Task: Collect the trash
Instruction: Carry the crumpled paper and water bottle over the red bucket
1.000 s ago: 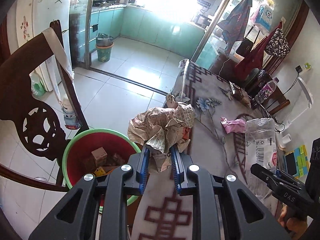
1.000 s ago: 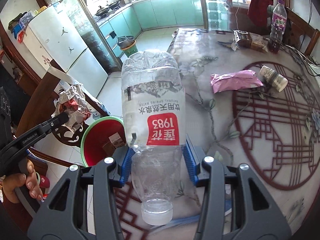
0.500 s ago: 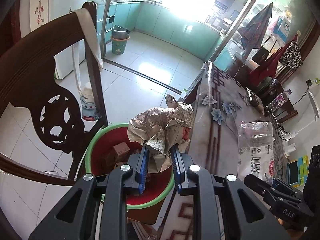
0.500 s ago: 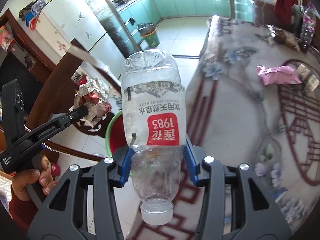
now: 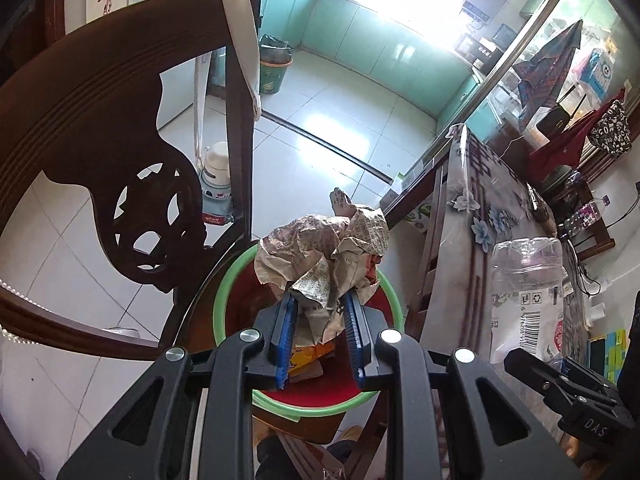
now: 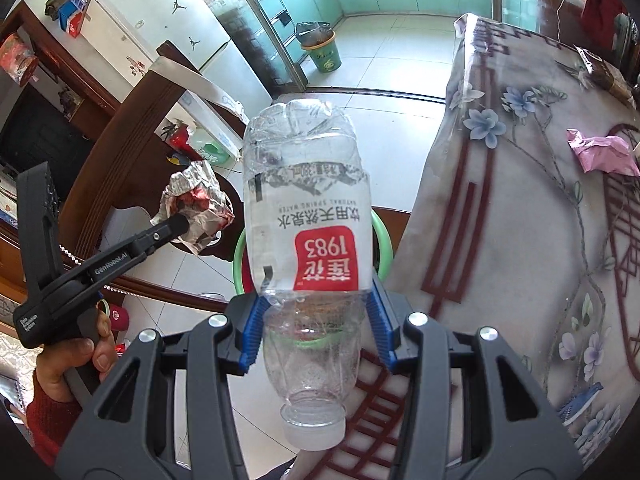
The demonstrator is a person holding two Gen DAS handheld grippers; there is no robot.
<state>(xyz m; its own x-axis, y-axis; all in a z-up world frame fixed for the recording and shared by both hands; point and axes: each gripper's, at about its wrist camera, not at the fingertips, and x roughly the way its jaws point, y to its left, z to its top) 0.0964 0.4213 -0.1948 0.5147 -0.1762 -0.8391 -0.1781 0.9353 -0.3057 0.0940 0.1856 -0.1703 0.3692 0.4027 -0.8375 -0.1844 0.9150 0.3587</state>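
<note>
Both hands have swung off the table toward the red bin. Left wrist view: the left gripper pinches crumpled paper above the bin. Right wrist view: the right gripper clamps a plastic bottle, cap nearest the camera, beside the bin's green rim.

A dark carved wooden chair stands left of the fingers. A table under a floral plastic cloth lies to their right. Far beyond the fingertips stands a white two-door fridge.
</note>
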